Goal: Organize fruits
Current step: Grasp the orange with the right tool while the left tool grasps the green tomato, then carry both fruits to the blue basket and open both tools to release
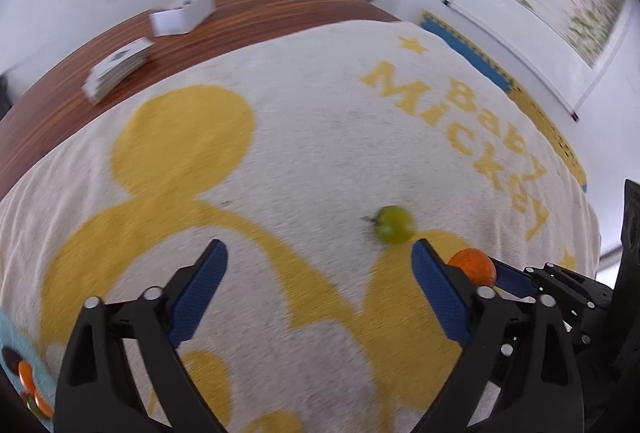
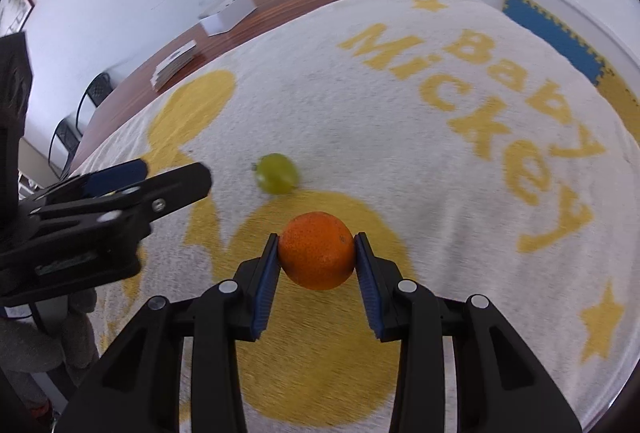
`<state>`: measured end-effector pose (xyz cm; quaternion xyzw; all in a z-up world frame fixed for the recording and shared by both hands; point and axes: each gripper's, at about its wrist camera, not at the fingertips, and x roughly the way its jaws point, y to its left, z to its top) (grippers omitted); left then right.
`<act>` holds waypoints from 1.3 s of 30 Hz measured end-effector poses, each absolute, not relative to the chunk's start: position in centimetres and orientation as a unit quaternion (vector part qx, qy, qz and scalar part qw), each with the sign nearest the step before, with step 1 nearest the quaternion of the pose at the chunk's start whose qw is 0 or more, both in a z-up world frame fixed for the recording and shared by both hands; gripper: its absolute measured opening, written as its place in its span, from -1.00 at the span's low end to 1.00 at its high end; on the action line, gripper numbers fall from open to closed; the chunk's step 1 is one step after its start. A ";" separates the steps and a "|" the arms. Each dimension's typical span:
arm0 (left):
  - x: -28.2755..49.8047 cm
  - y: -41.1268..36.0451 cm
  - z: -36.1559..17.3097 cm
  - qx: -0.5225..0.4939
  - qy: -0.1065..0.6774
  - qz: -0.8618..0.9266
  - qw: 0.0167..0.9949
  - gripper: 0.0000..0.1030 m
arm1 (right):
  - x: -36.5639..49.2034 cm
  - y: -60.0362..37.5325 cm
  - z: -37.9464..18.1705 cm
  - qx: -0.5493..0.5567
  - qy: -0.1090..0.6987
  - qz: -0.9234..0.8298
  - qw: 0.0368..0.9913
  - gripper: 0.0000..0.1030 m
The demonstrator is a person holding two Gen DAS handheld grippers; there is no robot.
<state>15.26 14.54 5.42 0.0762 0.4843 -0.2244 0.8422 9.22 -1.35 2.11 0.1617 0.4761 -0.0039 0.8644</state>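
An orange (image 2: 317, 250) is held between the blue pads of my right gripper (image 2: 317, 253), which is shut on it just above the white and yellow towel (image 2: 360, 105). The same orange (image 1: 473, 265) peeks out behind my left gripper's right finger in the left wrist view. A small green fruit (image 2: 277, 173) with a stem lies on the towel beyond the orange, also seen as the green fruit (image 1: 394, 224) ahead and right of my left gripper (image 1: 320, 265). My left gripper is open with nothing between its fingers (image 1: 200, 281); it shows from the side as the left gripper (image 2: 172, 179).
The towel covers a wooden table (image 1: 260, 5). A white box (image 1: 184, 13) and a stack of cards (image 1: 118, 67) lie on the bare wood at the far left. Blue and yellow floor mats (image 2: 560, 33) lie beyond the table's right edge. Small coloured items (image 1: 28, 381) sit at the towel's near-left corner.
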 end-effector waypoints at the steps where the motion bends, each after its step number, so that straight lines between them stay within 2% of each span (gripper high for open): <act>1: 15.3 13.7 5.2 0.081 0.485 -0.235 0.838 0.70 | 9.0 -1.7 2.0 0.165 0.477 -0.008 0.863 -0.27; 4: 15.5 11.9 4.7 0.087 0.490 -0.256 0.829 0.51 | 8.5 -2.8 1.6 0.182 0.481 -0.019 0.857 -0.27; 6: 15.7 10.9 4.3 0.089 0.496 -0.266 0.822 0.32 | 8.2 -3.3 1.4 0.185 0.481 -0.025 0.856 -0.28; 13: 16.4 8.6 2.7 0.094 0.515 -0.288 0.802 0.02 | 7.9 -4.0 1.1 0.192 0.481 -0.033 0.855 -0.27; 15: 16.6 8.4 2.2 0.096 0.521 -0.288 0.798 -0.23 | 8.0 -3.9 1.1 0.189 0.481 -0.034 0.855 -0.27; 19: 16.8 8.6 1.9 0.086 0.525 -0.291 0.795 -0.26 | 8.0 -3.6 1.1 0.182 0.480 -0.037 0.857 -0.27; 21: 16.6 8.8 2.0 0.081 0.523 -0.292 0.797 -0.39 | 8.0 -3.5 1.2 0.183 0.481 -0.037 0.857 -0.27; 39: 12.9 15.6 6.9 0.051 0.480 -0.270 0.833 -0.39 | 7.1 0.7 3.3 0.157 0.470 -0.012 0.868 -0.27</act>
